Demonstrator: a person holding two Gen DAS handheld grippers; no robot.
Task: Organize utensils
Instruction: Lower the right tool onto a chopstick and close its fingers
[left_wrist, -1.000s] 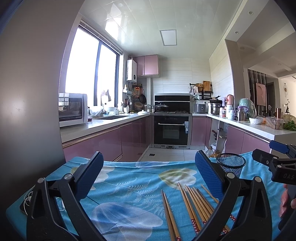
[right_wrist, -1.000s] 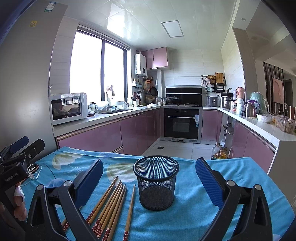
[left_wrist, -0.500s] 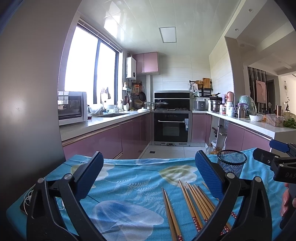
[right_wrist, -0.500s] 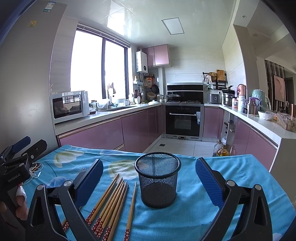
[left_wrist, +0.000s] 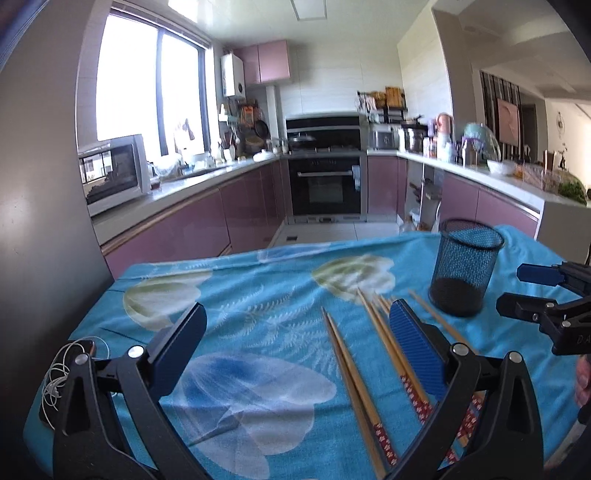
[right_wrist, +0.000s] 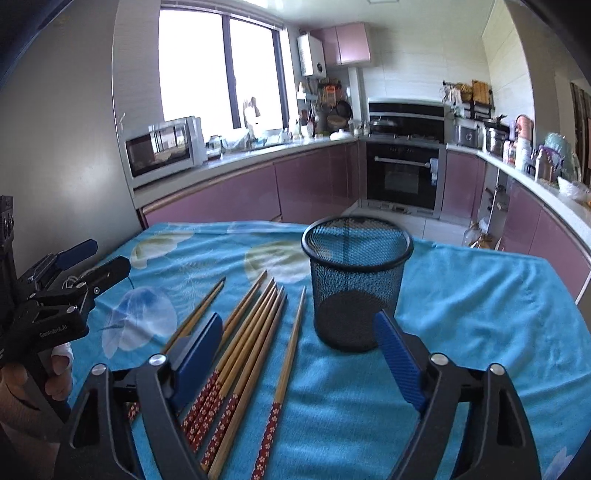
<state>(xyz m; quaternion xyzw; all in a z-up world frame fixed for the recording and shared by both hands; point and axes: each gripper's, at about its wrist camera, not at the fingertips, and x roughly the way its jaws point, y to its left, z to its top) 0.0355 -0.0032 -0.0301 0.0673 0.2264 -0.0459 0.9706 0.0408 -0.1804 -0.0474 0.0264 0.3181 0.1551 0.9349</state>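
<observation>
Several wooden chopsticks with red patterned ends (right_wrist: 255, 332) lie side by side on the blue flowered tablecloth (right_wrist: 480, 295); they also show in the left wrist view (left_wrist: 354, 373). A black mesh cup (right_wrist: 356, 280) stands upright and empty just right of them, and shows in the left wrist view (left_wrist: 465, 266). My right gripper (right_wrist: 299, 350) is open above the chopsticks' near ends, its right finger in front of the cup. My left gripper (left_wrist: 295, 343) is open and empty above the cloth, with a pair of chopsticks between its fingers' line.
A bundle of white earphone cable (left_wrist: 59, 373) lies at the table's left corner. The table's far edge (left_wrist: 295, 251) drops to the kitchen floor. Purple cabinets, an oven (left_wrist: 325, 184) and a microwave (right_wrist: 162, 147) stand well beyond.
Both grippers have tilted downward and come closer to the table. The chopsticks and cup now sit higher and larger in both views. Nothing on the table has moved.
</observation>
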